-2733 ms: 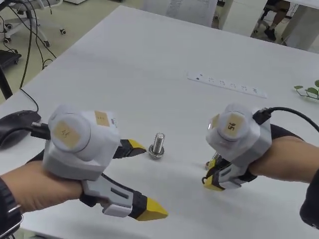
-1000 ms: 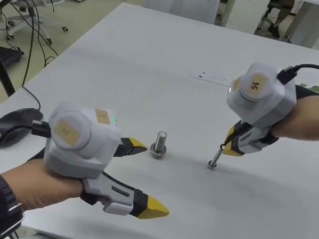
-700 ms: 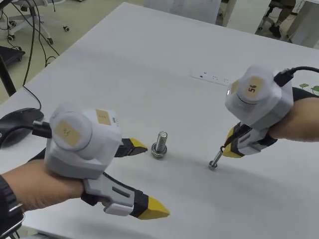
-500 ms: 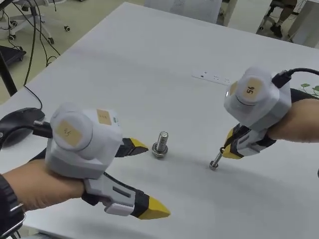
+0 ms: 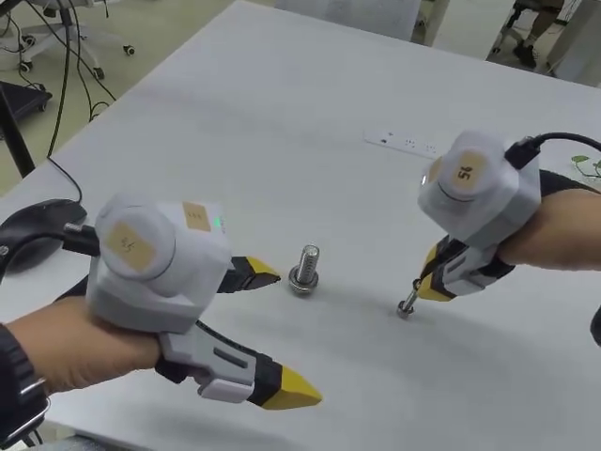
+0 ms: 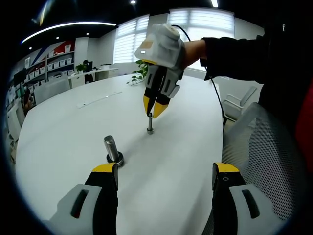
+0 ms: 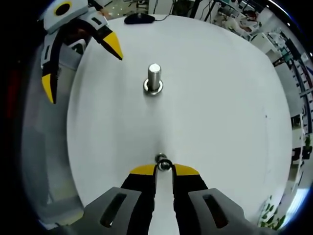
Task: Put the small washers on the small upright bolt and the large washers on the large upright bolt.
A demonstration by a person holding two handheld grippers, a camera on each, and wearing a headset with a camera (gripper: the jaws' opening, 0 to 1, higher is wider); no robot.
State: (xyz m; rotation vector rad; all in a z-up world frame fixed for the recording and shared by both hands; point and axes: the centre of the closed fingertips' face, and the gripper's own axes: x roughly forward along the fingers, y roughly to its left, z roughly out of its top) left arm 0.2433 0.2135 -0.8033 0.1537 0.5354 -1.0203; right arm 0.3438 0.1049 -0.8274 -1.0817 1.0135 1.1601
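While the left gripper (image 5: 286,334) is held spread wide and empty, the fingers (image 7: 143,171) of the right gripper (image 5: 424,290) are nearly closed atop the thin small steel bolt (image 5: 406,306).

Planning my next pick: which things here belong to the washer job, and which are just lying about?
Job: large bolt, small bolt, left tool, right tool.
Lying about: power strip, black mouse, plant.

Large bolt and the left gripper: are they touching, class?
Apart. The head view shows bare table between the left gripper's nearer yellow jaw tip and the large bolt.
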